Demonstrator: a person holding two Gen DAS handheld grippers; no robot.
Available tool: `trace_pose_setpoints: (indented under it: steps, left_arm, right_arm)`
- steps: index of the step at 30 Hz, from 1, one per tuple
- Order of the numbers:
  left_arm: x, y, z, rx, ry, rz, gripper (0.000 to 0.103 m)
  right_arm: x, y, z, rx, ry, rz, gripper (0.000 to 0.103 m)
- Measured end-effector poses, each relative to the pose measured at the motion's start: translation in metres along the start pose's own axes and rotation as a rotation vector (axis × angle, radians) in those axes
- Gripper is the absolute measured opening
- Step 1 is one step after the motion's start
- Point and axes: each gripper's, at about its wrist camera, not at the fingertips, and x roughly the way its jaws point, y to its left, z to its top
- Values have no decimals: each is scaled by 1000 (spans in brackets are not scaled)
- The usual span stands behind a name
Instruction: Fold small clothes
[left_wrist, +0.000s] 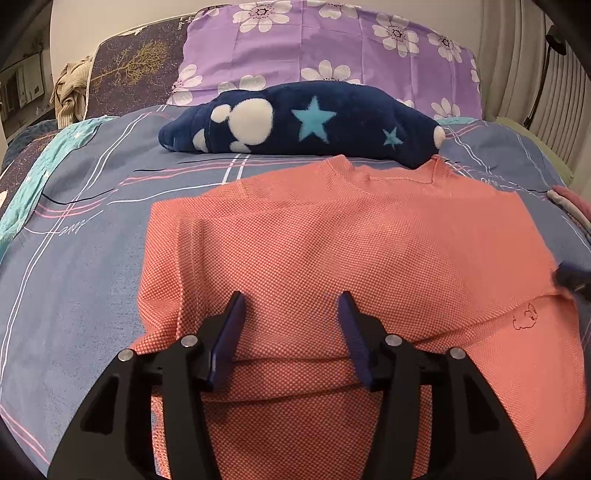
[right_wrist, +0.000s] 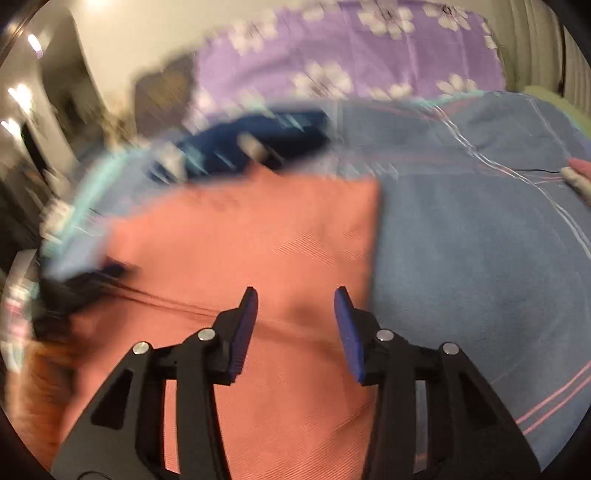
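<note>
Left wrist view: left gripper (left_wrist: 291, 299) is hovering low over the shirt (left_wrist: 332, 251), jaws spread, pinching nothing. Shirt is lying on the bedsheet (left_wrist: 74, 266), partly folded, collar end pointing away toward the fleece (left_wrist: 306, 122), long axis running straight ahead of both tools. Right gripper (right_wrist: 295, 295), also spread and empty, is sitting over the shirt's right edge; that view is blurring. Coral pique knit, thin, floppy; fleece plush navy with stars.

Motion-blurred navy garment (right_wrist: 251, 147) and pillow (right_wrist: 351, 62); coral shirt (left_wrist: 332, 258) cropped below.
</note>
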Motion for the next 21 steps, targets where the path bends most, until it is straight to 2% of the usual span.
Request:
trace_pose_setpoints:
  steps: [2,5,8,10,11,13,14,15,16,17,18,19,20,21]
  left_arm:
    - [0,1,0,-2,-1,-9,57]
    - [1,-1,0,7,3,-10,59]
    - [1,-5,0,21,4,1,61]
    - [1,-4,-1,19,4,-1,61]
    - [1,-4,-1,17,4,-3,61]
    - [1,-4,-1,16,3,-4,61]
    - [1,-4,-1,16,3,-4,61]
    - [1,-4,-1,16,3,-5,61]
    - [1,-3,-1,14,3,-7,61]
    - [0,-3,-1,13,3,-11,61]
    - [0,-3,-1,12,2,-14,62]
    - [1,-3,-1,12,4,-16,62]
    - [0,-3,-1,12,4,-18,62]
    - [1,-3,-1,12,5,-20,63]
  right_arm:
    - [0,-12,-5,32,-25,47,36]
    - [-18,-18,1,48,-44,-1,29]
    - [-30,-29,22,94,-101,54,27]
    - [-26,-32,40,104,-125,90,22]
    - [-22,-31,49,109,-125,117,18]
    - [-4,-28,65,118,-103,163,17]
    - [10,-26,72,98,-81,146,17]
    - [18,-19,74,71,-68,94,17]
    - [40,-15,73,5,-28,-49,17]
    - [55,-12,69,-56,-28,-107,17]
    - [56,-8,65,-98,-73,-129,21]
    - [55,-5,63,-123,-80,-160,23]
    - [54,-1,63,-126,-82,-210,31]
    - [55,0,61,-124,-84,-239,34]
